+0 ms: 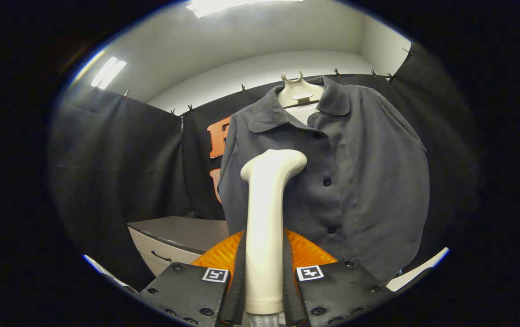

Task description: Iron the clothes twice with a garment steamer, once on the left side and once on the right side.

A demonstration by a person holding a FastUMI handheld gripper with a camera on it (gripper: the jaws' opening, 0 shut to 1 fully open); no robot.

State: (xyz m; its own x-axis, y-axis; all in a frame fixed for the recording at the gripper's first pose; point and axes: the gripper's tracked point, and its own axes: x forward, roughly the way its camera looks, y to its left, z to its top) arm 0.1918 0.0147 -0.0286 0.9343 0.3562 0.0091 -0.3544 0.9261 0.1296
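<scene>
- One dark grey button-front shirt (360, 181) hung on a pale hanger (300, 92) against the booth's black cloth wall (115, 172), collar up and placket running down just right of the steamer head.
- Lower and to the left of the shirt stood a grey cabinet (174, 236) with a drawer handle, well apart from the fingers.
- A cream garment steamer (267, 218) rose upright between the fingers, its bent head resting at or just in front of the shirt's chest panel on the left of the placket; actual contact could not be made out.
- The gripper (263, 281) was pinching the steamer's handle, both fingers pressed against its sides low down.
- Small dark buttons (327, 181) marked the placket, a handy dividing line between the two halves.
- By judgement, the pass on the left-hand panel was in hand, near its upper end.
- The next move would call for a steady downward sweep with the head kept against the fabric, then a shift across the placket to repeat on the other panel.
</scene>
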